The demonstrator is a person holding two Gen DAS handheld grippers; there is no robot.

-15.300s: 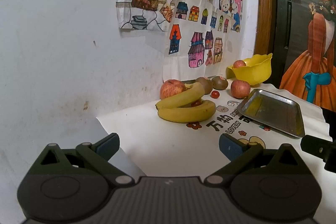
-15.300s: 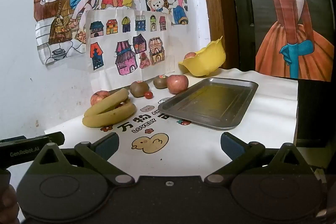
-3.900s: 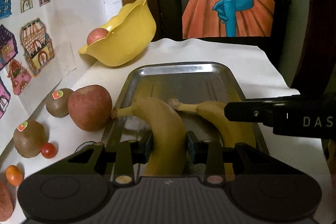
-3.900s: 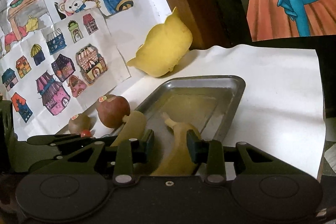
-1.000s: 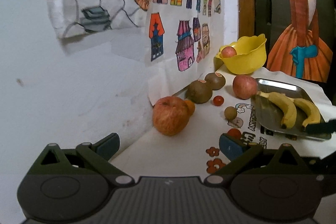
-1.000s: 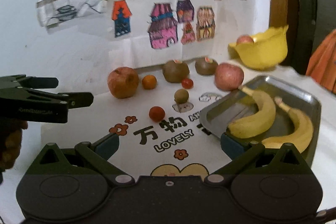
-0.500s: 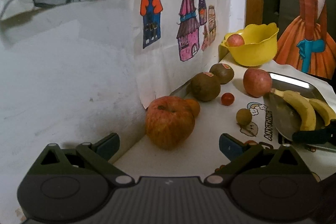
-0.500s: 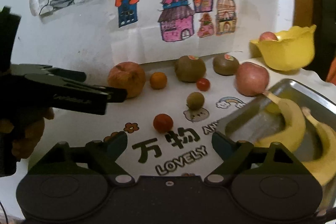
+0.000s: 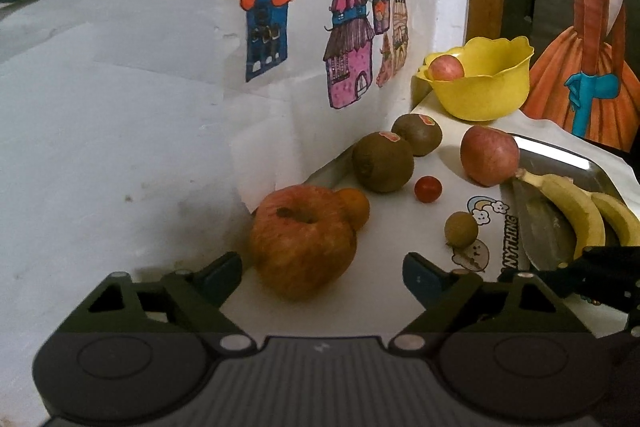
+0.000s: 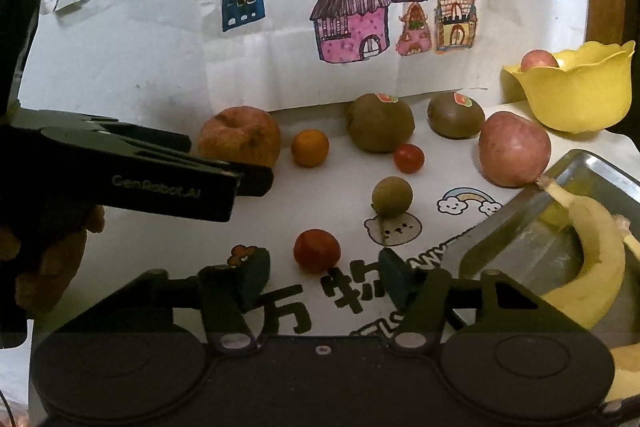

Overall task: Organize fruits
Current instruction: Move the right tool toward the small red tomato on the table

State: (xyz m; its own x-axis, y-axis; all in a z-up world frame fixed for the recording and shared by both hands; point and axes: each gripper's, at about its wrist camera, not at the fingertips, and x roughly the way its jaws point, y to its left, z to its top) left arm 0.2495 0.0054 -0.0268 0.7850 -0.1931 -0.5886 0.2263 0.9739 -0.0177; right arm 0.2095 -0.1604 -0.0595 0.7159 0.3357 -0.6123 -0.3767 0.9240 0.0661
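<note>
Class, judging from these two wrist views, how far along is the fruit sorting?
Done: two bananas lie in the metal tray. In hand: nothing yet; the open left gripper frames the big apple, the open right gripper a red tomato. Left: kiwis, second apple, small fruits.

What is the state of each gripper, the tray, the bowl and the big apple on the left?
Left gripper: open, fingers on either side of the big apple, not closed on it.
Right gripper: open, small red tomato just ahead of its fingers.
Big apple: on the table, stem hollow up.
Tray: holds two bananas.
Yellow bowl: upright, one apple inside.
</note>
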